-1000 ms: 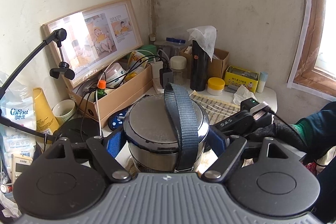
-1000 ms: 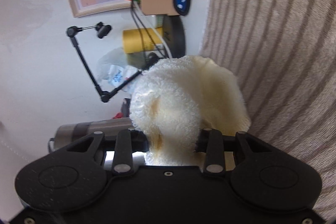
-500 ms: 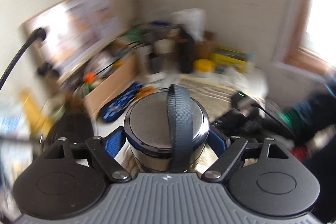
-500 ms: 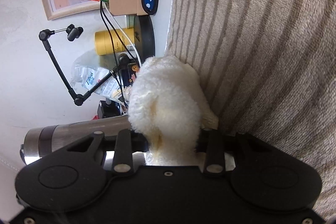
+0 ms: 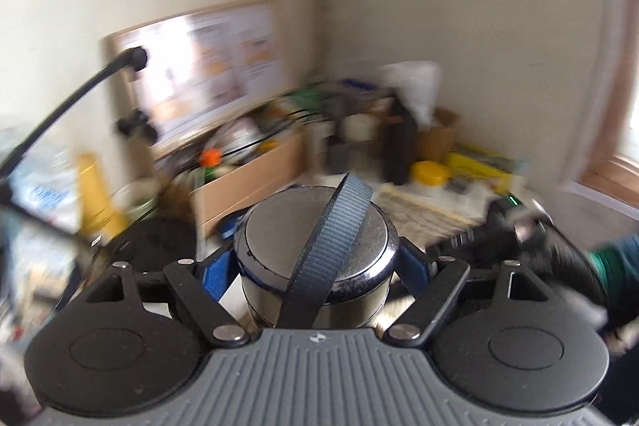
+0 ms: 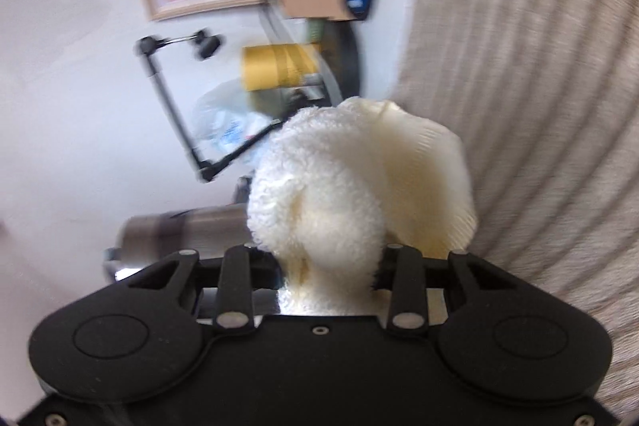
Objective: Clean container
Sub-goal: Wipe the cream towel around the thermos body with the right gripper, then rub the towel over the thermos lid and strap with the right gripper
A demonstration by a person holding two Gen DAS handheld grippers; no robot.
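Left gripper clamps the steel container; right gripper clamps the cloth; hazard: wiping pressure may twist the smooth container loose.

Glossy metal container, woven strap; fluffy cloth.

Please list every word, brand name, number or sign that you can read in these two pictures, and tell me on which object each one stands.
None can be read with certainty; both views are blurred by motion.
Framed poster: pictures and lines of print, too blurred to read.
White plastic pack: blue lettering, too blurred to read.
Yellow box: print too blurred to read.
Left gripper's grey housing: a small embossed mark, no letters.
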